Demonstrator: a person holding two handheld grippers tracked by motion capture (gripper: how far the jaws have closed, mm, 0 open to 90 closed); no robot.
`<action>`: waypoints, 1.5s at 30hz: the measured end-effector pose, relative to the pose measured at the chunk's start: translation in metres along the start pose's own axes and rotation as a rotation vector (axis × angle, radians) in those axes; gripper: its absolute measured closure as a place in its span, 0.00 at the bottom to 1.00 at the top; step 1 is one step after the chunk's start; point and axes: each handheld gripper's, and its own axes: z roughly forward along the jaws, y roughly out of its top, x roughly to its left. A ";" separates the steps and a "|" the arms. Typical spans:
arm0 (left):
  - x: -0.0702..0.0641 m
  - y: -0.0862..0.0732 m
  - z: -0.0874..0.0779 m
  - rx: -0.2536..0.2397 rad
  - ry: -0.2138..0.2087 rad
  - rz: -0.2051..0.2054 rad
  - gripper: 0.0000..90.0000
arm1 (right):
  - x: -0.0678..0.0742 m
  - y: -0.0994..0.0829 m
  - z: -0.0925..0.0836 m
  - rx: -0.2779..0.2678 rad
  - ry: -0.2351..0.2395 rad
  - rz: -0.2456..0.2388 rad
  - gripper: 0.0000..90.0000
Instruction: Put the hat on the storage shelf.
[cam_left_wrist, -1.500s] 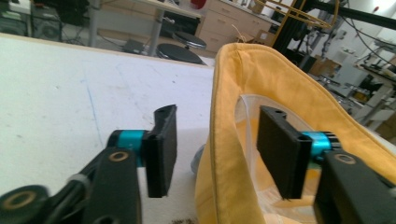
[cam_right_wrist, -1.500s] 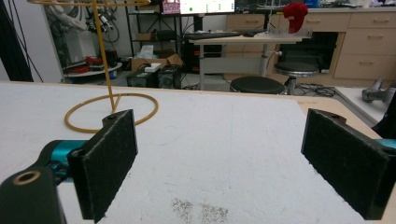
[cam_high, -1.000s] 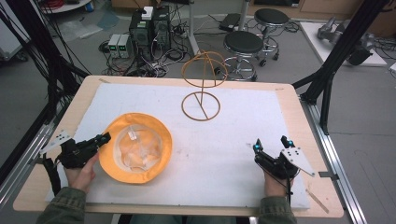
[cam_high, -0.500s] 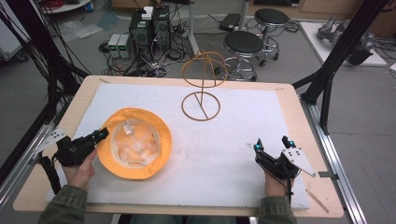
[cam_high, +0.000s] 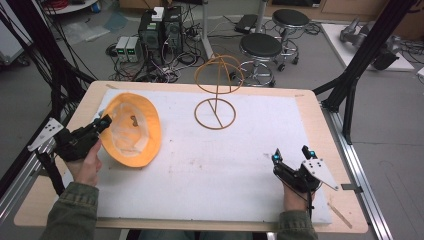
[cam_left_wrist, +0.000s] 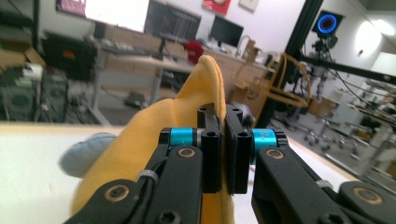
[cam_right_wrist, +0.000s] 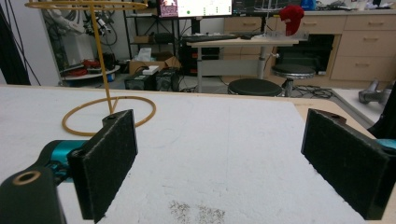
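At table's left edge, your left gripper (cam_high: 101, 123) is pinching the floppy orange fabric hat (cam_high: 131, 129), tilting it up; the gold wire hat stand (cam_high: 216, 93) is waiting bare, your right gripper (cam_high: 291, 154) resting spread wide.

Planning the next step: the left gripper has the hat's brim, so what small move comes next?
Probably carry the hat toward the wire stand: the left gripper is shut on its brim, tilting it off the table, while the right gripper rests open.
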 end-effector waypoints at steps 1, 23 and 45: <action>-0.001 0.003 0.002 -0.010 0.005 0.008 0.96 | 0.000 0.000 0.000 0.000 0.000 0.001 0.11; -0.008 0.038 0.072 -0.042 0.050 0.116 0.96 | -0.002 0.000 -0.001 0.003 0.004 0.006 0.10; -0.034 0.085 0.175 -0.071 0.051 0.151 0.96 | -0.005 0.000 0.001 -0.008 -0.012 0.043 0.11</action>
